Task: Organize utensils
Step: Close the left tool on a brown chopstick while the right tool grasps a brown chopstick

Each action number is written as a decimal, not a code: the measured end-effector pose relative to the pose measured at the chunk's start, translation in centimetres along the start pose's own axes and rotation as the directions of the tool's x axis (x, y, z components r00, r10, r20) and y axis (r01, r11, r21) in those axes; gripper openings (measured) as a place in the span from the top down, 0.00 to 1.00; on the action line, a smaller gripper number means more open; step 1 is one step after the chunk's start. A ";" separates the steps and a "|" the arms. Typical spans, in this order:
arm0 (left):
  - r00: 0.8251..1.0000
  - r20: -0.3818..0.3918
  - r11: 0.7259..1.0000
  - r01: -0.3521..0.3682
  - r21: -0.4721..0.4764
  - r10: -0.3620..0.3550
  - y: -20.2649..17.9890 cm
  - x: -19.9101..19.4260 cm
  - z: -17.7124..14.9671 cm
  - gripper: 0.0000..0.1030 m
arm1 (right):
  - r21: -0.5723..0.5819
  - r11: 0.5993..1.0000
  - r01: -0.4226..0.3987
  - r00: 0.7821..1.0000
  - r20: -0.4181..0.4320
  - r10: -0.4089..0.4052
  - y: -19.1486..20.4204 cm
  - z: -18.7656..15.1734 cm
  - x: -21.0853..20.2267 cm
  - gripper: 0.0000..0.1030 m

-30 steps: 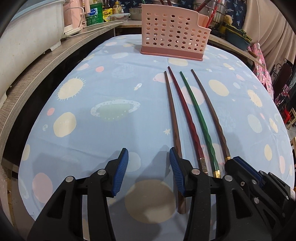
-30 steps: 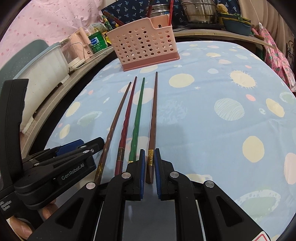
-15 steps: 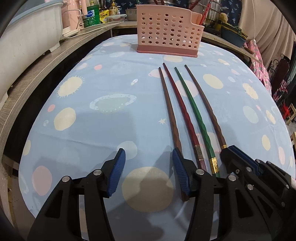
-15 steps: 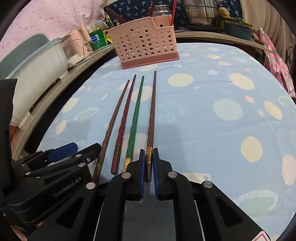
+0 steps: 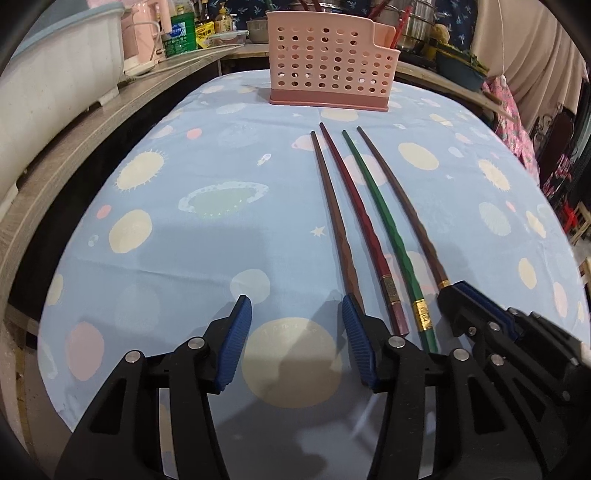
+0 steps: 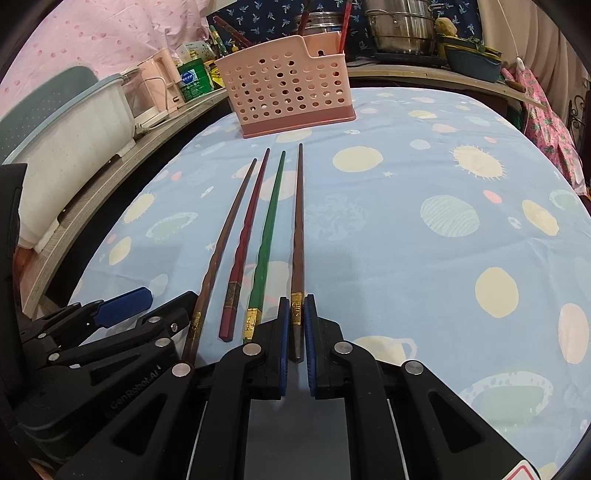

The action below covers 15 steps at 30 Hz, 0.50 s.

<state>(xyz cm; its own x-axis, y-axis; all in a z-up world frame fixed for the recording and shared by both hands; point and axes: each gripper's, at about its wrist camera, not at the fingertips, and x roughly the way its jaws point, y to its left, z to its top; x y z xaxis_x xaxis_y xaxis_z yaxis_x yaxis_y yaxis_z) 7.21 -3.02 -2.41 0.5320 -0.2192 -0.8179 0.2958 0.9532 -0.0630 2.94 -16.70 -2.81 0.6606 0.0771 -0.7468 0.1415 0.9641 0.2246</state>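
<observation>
Several chopsticks lie side by side on the blue tablecloth, tips toward a pink perforated utensil basket [image 5: 330, 72] [image 6: 286, 94]: a brown one [image 5: 334, 221] [image 6: 221, 243], a red one [image 5: 360, 218] [image 6: 247, 229], a green one [image 5: 388, 229] [image 6: 267, 229] and a second brown one [image 5: 406, 218] [image 6: 298, 229]. My right gripper [image 6: 295, 321] [image 5: 452, 295] is shut on the thick end of the rightmost brown chopstick. My left gripper [image 5: 297, 332] is open and empty, its right finger [image 5: 356, 332] over the end of the leftmost brown chopstick.
The table [image 6: 443, 221] carries a planet-patterned cloth. A wooden ledge [image 5: 92, 122] runs along the left with a white tub [image 5: 55, 59], bottles and a pink appliance. Pots and bowls [image 6: 402, 29] stand behind the basket.
Both grippers have drawn back slightly toward the near edge, the right still clamped on its brown chopstick. The left gripper stays open.
</observation>
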 end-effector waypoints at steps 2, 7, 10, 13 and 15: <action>1.000 0.003 0.999 0.031 -0.030 -0.031 0.4 -0.4 0.0 0.53 | 0.003 1.000 -0.001 1.000 -0.001 0.001 0.0 0.0 0.0 0.92; 0.998 0.024 0.999 0.050 -0.011 -0.050 -0.4 -1.0 -0.1 0.52 | 0.010 1.000 -0.004 1.000 0.000 0.004 -0.3 -0.1 -0.2 0.92; 0.999 -0.010 0.999 0.052 -0.004 -0.053 -0.7 -0.3 -0.4 0.55 | 0.009 1.000 -0.003 1.000 0.000 0.003 -0.2 -0.1 -0.2 0.92; 0.999 -0.005 0.999 0.036 0.017 -0.036 -1.0 -0.3 -0.5 0.56 | 0.013 1.000 -0.006 1.000 0.001 0.006 -0.3 -0.2 -0.3 0.92; 1.000 -0.006 0.999 0.026 0.026 -0.026 -1.1 -0.3 -0.6 0.56 | 0.012 1.000 -0.004 1.000 0.001 0.004 -0.3 -0.2 -0.3 0.92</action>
<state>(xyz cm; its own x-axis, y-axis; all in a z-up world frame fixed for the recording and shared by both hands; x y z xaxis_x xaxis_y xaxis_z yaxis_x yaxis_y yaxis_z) 6.28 -3.87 -2.46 0.5194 -0.2427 -0.8193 0.3299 0.9414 -0.0698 2.59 -17.01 -2.78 0.6620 0.0810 -0.7451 0.1475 0.9606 0.2354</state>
